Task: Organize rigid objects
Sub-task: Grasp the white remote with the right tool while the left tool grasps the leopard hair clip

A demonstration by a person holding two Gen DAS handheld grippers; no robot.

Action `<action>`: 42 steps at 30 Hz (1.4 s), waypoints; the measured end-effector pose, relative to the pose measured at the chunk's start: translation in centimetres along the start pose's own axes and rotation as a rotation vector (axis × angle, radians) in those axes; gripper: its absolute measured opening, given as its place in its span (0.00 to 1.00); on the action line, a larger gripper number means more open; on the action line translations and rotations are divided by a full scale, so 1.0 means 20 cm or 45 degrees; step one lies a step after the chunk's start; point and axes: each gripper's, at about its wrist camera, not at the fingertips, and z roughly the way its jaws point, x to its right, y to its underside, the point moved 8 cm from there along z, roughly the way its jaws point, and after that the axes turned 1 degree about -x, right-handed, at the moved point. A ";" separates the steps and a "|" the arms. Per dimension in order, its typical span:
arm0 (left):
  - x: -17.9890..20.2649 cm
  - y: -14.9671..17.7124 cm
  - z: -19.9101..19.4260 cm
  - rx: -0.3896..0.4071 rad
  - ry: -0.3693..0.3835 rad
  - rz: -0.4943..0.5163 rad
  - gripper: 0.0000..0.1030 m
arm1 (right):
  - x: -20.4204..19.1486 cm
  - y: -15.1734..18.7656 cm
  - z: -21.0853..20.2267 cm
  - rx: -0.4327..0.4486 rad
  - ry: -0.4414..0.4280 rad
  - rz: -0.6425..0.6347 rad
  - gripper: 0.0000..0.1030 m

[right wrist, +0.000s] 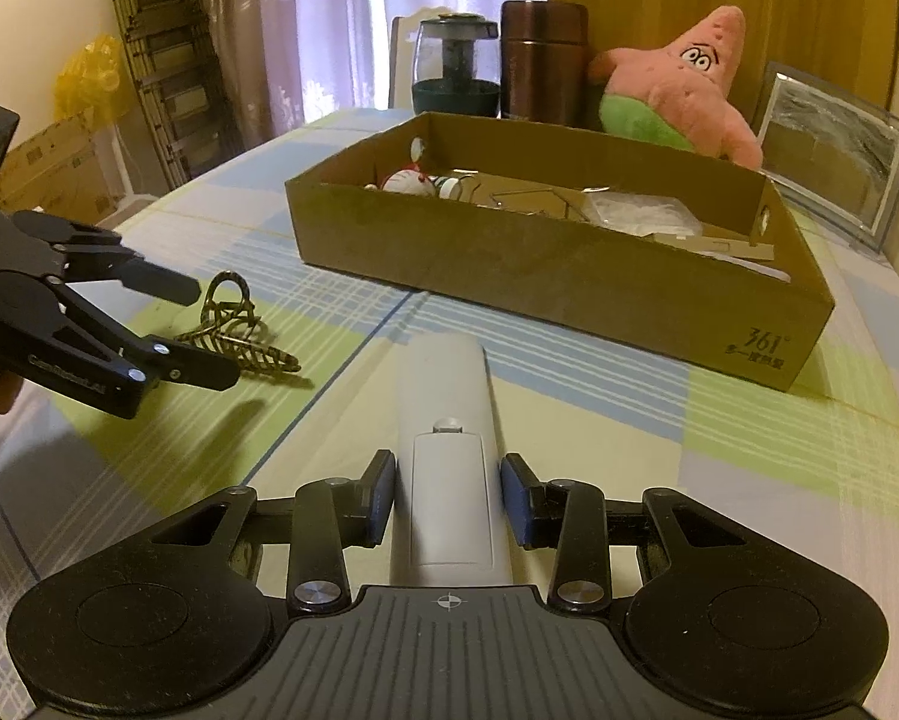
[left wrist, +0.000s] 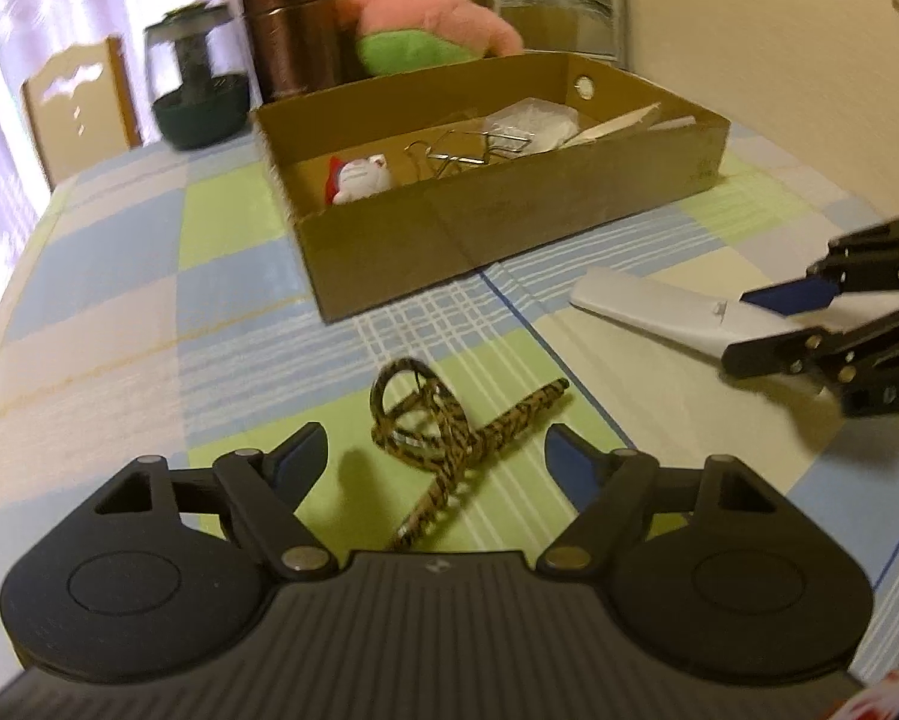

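A leopard-print hair claw clip (left wrist: pixel 431 420) (right wrist: pixel 233 330) lies on the checked tablecloth. My left gripper (left wrist: pixel 437 444) (right wrist: pixel 209 333) is open, one finger on each side of the clip, and neither pad touches it. A white remote (right wrist: pixel 443 384) (left wrist: pixel 647 306) lies face down on the cloth to the right of the clip. My right gripper (right wrist: pixel 446 492) (left wrist: pixel 740 327) is shut on the remote's near end, with both blue pads against its sides. Beyond both objects stands an open cardboard box (left wrist: pixel 449 228) (right wrist: pixel 509 258) holding a small cat figure (left wrist: pixel 359 177), wire clips and white items.
Behind the box stand a brown canister (right wrist: pixel 542 60), a dark glass jar (right wrist: pixel 455 63), a pink star plush (right wrist: pixel 683 84) and a picture frame (right wrist: pixel 833 156). A chair back (left wrist: pixel 77 102) shows past the table's far edge. A folded ladder (right wrist: pixel 167 78) leans by the curtain.
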 end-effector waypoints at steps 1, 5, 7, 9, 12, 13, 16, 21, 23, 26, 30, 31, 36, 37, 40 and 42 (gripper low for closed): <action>0.00 -0.01 0.01 0.005 0.000 0.026 0.74 | 0.00 0.00 0.00 0.000 0.002 -0.001 0.34; -0.01 -0.02 0.05 -0.015 -0.021 0.058 0.73 | 0.02 -0.01 -0.02 0.004 0.001 0.004 0.34; -0.01 -0.02 0.07 -0.028 -0.032 0.048 0.68 | 0.02 -0.01 -0.02 0.005 -0.001 0.011 0.34; -0.01 -0.02 0.08 -0.032 -0.026 0.038 0.62 | 0.02 -0.01 -0.01 0.005 -0.003 0.015 0.34; 0.00 -0.03 0.08 -0.032 -0.007 0.025 0.48 | 0.02 -0.01 -0.02 0.005 -0.006 0.024 0.34; 0.00 -0.03 0.08 -0.034 0.001 0.014 0.46 | 0.02 -0.01 -0.02 0.003 -0.008 0.027 0.34; 0.00 -0.02 0.07 -0.038 -0.005 -0.015 0.42 | 0.02 0.00 -0.02 0.000 -0.007 0.020 0.34; -0.01 -0.03 0.04 -0.030 0.008 -0.071 0.33 | 0.02 0.02 0.00 -0.021 0.000 0.012 0.34; 0.00 -0.03 0.03 -0.027 0.014 -0.075 0.33 | 0.02 0.04 0.02 -0.034 0.009 -0.001 0.34; 0.02 -0.03 0.02 -0.029 0.016 -0.063 0.33 | 0.01 0.04 0.03 -0.022 0.029 -0.035 0.34; 0.04 -0.03 0.02 -0.031 0.018 -0.061 0.33 | 0.00 0.04 0.05 -0.008 0.052 -0.034 0.34; 0.04 -0.03 0.02 -0.032 0.018 -0.061 0.33 | 0.00 0.04 0.05 -0.006 0.054 -0.038 0.34; 0.05 -0.03 0.00 -0.029 0.026 -0.075 0.33 | -0.02 0.02 0.03 -0.002 0.072 -0.066 0.34; 0.05 -0.03 -0.01 -0.026 0.028 -0.083 0.33 | -0.02 0.02 0.02 0.008 0.073 -0.075 0.34; 0.06 -0.04 -0.04 -0.010 0.035 -0.097 0.33 | -0.03 0.00 -0.02 0.023 0.069 -0.079 0.34; 0.07 -0.04 -0.07 -0.002 0.032 -0.096 0.33 | -0.03 -0.01 -0.04 0.026 0.068 -0.078 0.34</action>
